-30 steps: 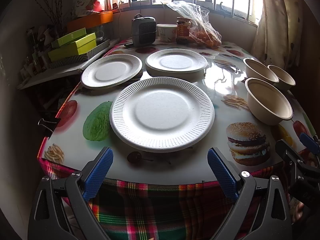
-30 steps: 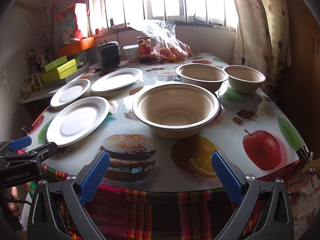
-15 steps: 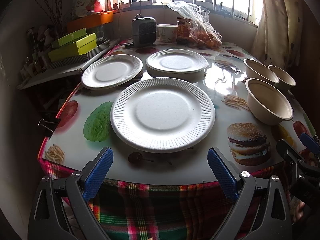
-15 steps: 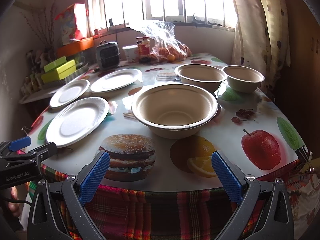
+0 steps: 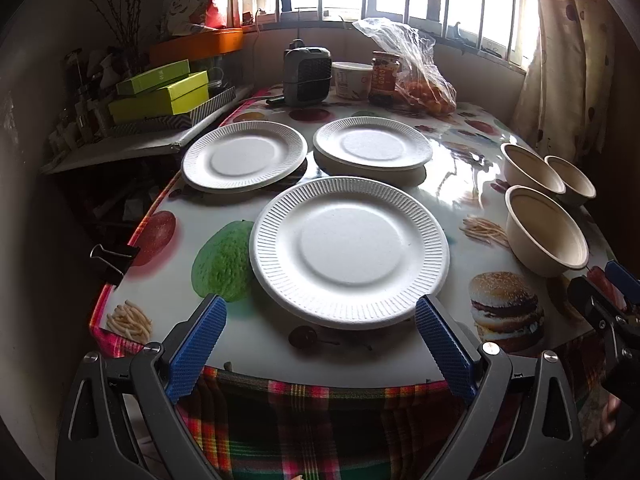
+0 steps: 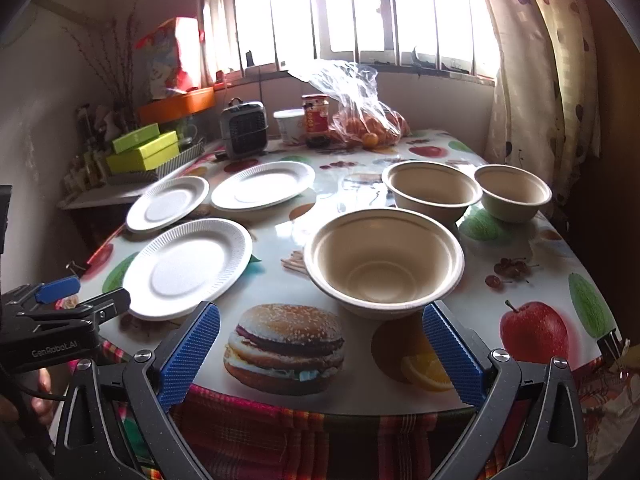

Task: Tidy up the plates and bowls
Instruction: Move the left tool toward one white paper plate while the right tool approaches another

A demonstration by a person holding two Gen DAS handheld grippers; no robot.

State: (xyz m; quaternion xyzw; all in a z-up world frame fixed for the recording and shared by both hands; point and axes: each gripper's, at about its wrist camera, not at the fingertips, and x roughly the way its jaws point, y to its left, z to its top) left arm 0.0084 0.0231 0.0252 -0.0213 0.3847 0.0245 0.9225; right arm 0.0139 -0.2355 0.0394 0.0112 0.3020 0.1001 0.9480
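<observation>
Three white paper plates lie on the table: a near one (image 5: 349, 246) (image 6: 188, 266), a far left one (image 5: 245, 156) (image 6: 168, 203) and a far right one (image 5: 373, 143) (image 6: 263, 185). Three beige bowls stand on the right: a near large one (image 6: 384, 262) (image 5: 547, 230), a middle one (image 6: 432, 190) (image 5: 532, 168) and a far small one (image 6: 513, 192) (image 5: 572, 178). My left gripper (image 5: 320, 342) is open and empty at the table's front edge, just before the near plate. My right gripper (image 6: 318, 354) is open and empty just before the near bowl.
A small heater (image 5: 307, 76), a white tub (image 5: 352, 79), a jar (image 5: 385, 78) and a bag of oranges (image 5: 416, 76) stand at the back. Green boxes (image 5: 160, 94) sit on a side shelf at left. A binder clip (image 5: 114, 258) grips the tablecloth's left edge.
Both grippers have moved slightly forward toward the table. Plates and bowls have not moved.
</observation>
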